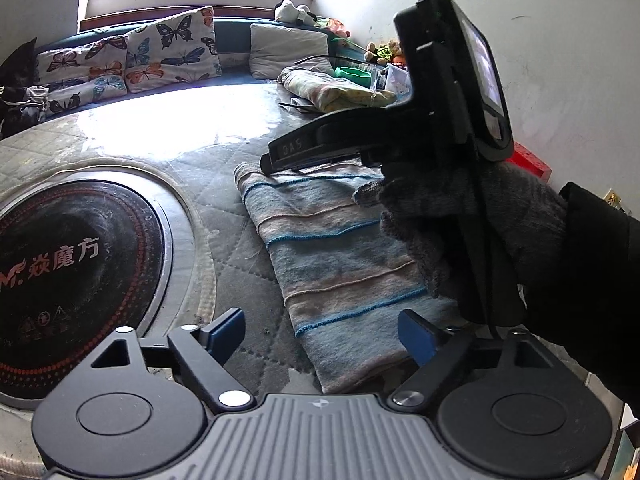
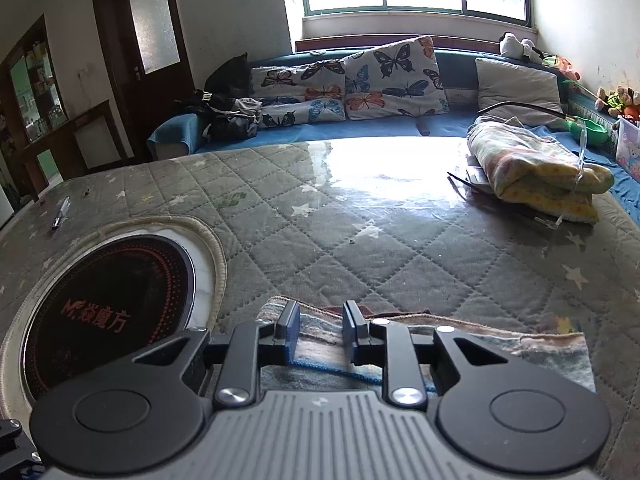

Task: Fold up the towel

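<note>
A striped blue and beige towel (image 1: 332, 248) lies folded into a long strip on the quilted table cover. My left gripper (image 1: 320, 334) hovers open and wide over its near end, with nothing between the fingers. A gloved hand (image 1: 480, 220) holds my right gripper (image 1: 276, 156) low over the towel's far end. In the right wrist view the right gripper (image 2: 320, 334) is open by a narrow gap above the towel (image 2: 500, 348), whose far edge lies just beyond the fingertips. No cloth is pinched in either one.
A round black cooktop (image 1: 72, 264) (image 2: 112, 312) is set into the table left of the towel. A folded yellow blanket (image 2: 536, 176) lies at the far right, a pen (image 2: 61, 213) at the far left. A sofa with butterfly cushions (image 2: 360, 84) runs behind.
</note>
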The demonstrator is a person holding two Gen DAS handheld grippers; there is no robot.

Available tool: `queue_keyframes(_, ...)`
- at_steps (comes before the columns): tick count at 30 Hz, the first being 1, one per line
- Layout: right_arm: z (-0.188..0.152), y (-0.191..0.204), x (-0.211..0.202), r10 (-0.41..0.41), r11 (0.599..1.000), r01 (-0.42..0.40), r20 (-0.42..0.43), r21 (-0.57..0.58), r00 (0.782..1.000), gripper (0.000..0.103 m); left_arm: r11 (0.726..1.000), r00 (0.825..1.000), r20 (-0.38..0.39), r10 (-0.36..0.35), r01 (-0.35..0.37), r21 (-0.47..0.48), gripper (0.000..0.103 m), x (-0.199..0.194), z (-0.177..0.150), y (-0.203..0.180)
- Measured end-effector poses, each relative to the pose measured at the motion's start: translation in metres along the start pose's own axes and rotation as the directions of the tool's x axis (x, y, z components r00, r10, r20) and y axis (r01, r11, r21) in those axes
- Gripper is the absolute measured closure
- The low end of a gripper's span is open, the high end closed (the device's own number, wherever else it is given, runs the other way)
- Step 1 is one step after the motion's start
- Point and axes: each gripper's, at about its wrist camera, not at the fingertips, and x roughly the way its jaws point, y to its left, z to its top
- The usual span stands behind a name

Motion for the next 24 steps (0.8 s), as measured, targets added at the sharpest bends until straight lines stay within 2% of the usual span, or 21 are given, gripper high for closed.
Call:
queue_keyframes(5, 0.002, 0.001, -0.007, 0.006, 1.000, -0.006, 0.008, -0.012, 1.000, 0.080, 1.000, 1.000, 0.003, 0.016, -0.016, 0.001, 0.009, -0.002, -0.001, -0.001)
queue_keyframes(12, 0.003, 0.005, 0.004, -0.005, 1.000, 0.005, -0.019, -0.016, 1.000, 0.079, 0.999, 0.999, 0.013, 0.033, -0.033, 0.001, 0.000, -0.008, -0.002, 0.003)
queue_keyframes(18, 0.000, 0.002, -0.026, 0.005, 1.000, -0.005, 0.006, -0.012, 1.000, 0.079, 0.998, 0.998, 0.012, 0.053, -0.053, -0.028, 0.000, -0.010, -0.006, 0.009)
queue_keyframes(21, -0.012, -0.005, -0.048, -0.007, 1.000, 0.007, 0.008, -0.012, 1.000, 0.070, 0.997, 0.998, 0.009, 0.063, -0.063, -0.033, 0.000, -0.012, -0.010, 0.010)
queue_keyframes(24, -0.028, -0.013, -0.067, -0.024, 1.000, 0.024, 0.010, -0.003, 1.000, 0.070, 0.996, 0.997, 0.006, 0.078, -0.078, -0.032, 0.000, -0.015, -0.015, 0.011)
